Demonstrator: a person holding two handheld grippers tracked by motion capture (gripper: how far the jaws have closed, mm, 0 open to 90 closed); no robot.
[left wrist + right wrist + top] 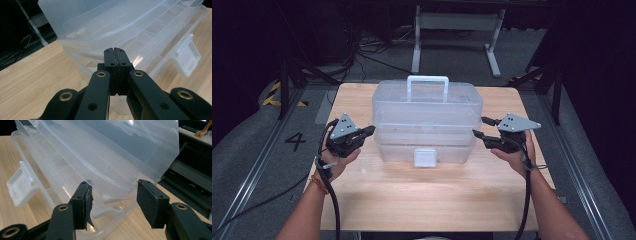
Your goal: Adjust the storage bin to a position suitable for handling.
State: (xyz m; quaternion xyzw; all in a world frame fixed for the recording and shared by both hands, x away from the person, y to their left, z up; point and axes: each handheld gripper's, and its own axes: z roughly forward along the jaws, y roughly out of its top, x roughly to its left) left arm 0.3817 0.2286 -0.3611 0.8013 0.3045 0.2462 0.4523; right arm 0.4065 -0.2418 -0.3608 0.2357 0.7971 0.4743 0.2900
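Note:
A clear plastic storage box (427,107) with a white handle (427,80) and a front latch (425,157) stands mid-table on the wooden top (427,200). My left gripper (371,130) is at the box's left end, its jaws shut with nothing between them. In the left gripper view its tips (115,51) sit right at the box (125,22), under the lid's rim. My right gripper (480,127) is at the box's right end with its jaws apart. In the right gripper view the gripper (113,195) straddles a small tab on the box's end (107,152), its pads clear of the plastic.
Bare wood lies in front of the box, up to the near edge. Behind the table stands a grey metal frame (457,22), with cables (362,55) on the floor. A painted 4 (295,141) marks the floor at the left.

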